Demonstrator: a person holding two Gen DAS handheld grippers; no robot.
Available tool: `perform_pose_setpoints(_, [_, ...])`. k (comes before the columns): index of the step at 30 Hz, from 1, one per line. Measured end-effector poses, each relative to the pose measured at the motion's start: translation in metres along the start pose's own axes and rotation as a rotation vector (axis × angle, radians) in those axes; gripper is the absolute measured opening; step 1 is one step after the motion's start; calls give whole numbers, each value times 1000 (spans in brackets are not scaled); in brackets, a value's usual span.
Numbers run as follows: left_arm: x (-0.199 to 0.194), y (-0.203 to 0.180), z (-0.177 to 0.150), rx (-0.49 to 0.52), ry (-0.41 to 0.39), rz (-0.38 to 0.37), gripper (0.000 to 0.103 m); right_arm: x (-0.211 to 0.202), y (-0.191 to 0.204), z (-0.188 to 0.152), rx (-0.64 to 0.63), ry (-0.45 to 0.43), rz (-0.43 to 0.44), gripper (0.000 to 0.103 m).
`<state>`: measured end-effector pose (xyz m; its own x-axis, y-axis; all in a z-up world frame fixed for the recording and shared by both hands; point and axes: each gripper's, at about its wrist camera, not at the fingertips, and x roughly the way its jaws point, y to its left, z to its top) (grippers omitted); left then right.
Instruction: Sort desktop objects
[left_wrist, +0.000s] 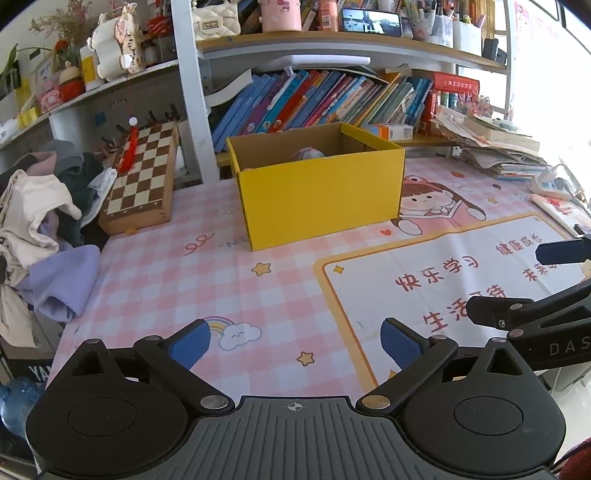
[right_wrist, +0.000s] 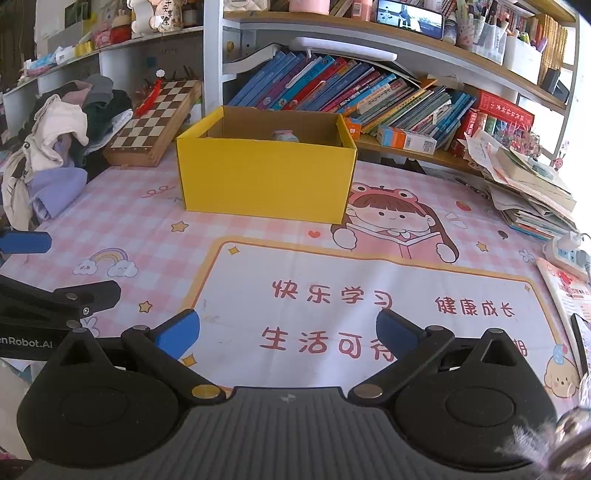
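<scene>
The left claw hovered tilted down over the pink bench, jaws spread wide and empty. Beside it, the right claw tilted likewise, released, nothing held. Ahead stood the yellow box, a small item inside.

Black claw, blue pads, silver pivot screws.

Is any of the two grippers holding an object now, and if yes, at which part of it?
Nothing is held. The left gripper and the right gripper both have open jaws, with only the desk mat between them.
</scene>
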<state>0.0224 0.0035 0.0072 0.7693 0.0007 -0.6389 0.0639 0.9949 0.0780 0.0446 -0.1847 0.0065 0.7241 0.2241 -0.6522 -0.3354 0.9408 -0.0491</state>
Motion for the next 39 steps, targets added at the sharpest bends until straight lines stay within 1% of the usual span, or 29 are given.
perform_pose_setpoints(13, [1, 4, -1, -8, 11, 2, 102, 3, 3, 1, 1, 16, -3, 103])
perform_pose_setpoints(34, [3, 8, 0, -38, 17, -22, 103, 8, 7, 2, -2, 32, -14, 103])
perform_pose_setpoints(39, [2, 9, -1, -48, 1, -38, 103, 9, 8, 2, -7, 37, -15, 103])
